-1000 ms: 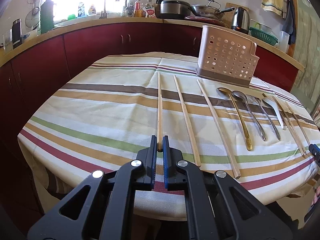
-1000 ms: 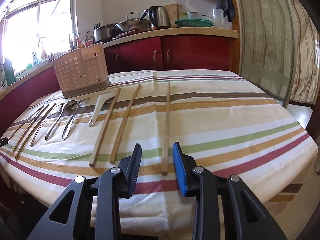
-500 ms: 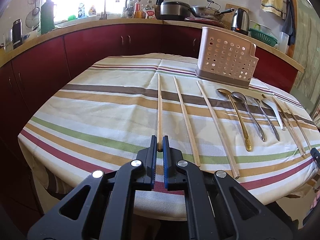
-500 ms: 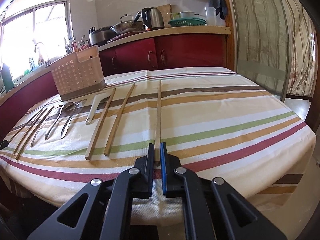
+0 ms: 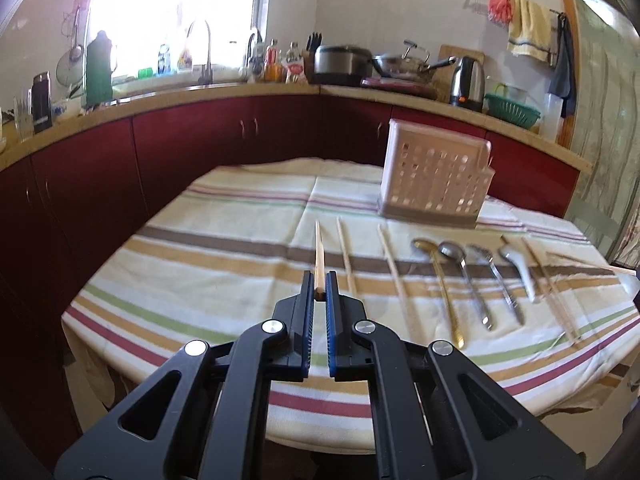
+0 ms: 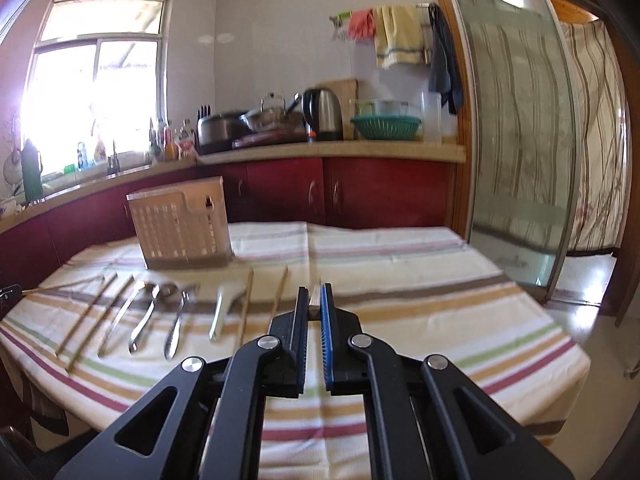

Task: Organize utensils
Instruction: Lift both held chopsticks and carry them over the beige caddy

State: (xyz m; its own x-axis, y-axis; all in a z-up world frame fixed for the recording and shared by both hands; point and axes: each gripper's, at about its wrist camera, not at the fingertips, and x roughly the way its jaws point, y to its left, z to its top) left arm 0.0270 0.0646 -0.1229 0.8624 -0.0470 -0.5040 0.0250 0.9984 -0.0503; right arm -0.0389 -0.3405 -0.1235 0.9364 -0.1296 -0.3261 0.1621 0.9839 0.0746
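Above the striped table [image 5: 192, 240], both grippers had lifted: left gripper [image 5: 319, 292] and right gripper [image 6: 315, 304], newly clamped, each pinched a chopstick [image 5: 319, 258]; next stop probably the basket [image 5: 434, 178].

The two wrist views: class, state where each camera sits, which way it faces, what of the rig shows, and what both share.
Left wrist: behind the left gripper, facing the striped table; black jaws clamp a wooden chopstick.
Right wrist: behind the right gripper, facing likewise; jaws clamp another wooden chopstick.
Shared: the perforated beige plastic basket.
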